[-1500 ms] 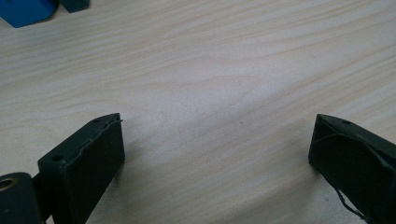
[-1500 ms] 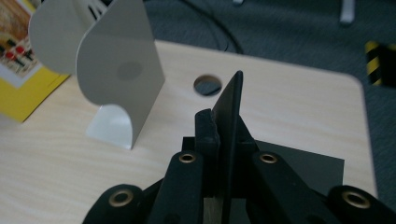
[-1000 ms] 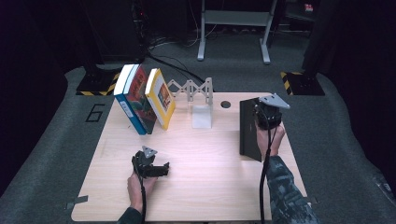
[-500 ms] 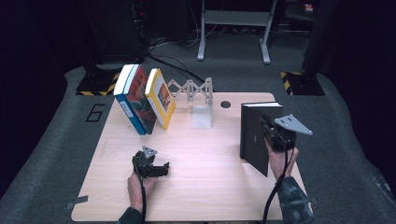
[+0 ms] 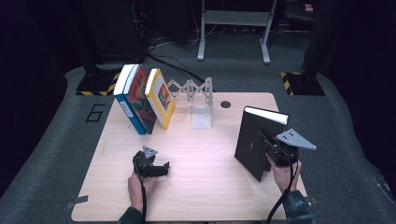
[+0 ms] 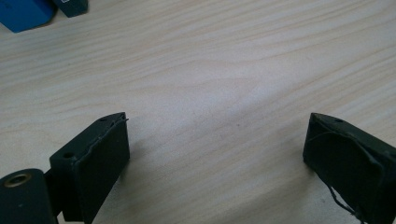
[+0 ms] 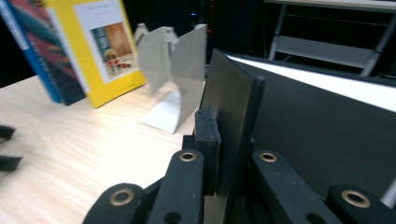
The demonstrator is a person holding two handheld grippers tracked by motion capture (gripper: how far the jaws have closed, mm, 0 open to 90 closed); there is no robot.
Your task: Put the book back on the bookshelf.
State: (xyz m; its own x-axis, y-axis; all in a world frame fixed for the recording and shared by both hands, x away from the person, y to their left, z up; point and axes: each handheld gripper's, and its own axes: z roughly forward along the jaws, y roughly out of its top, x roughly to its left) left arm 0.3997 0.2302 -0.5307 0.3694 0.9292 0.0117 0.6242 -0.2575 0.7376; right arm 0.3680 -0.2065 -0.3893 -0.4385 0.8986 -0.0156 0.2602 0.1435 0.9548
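Right gripper (image 7: 219,140) clamps black book's (image 5: 257,140) cover; high view adds left gripper (image 5: 161,169) spread wide, empty.

Overhead light falls evenly on the table (image 5: 201,186); the surrounding room stays dim to black. The high view is soft and slightly grainy. In the left gripper view, the woodgrain is sharp, with soft shadows beside the jaws. In the right gripper view, the black book (image 7: 233,107) is blurred at close range.
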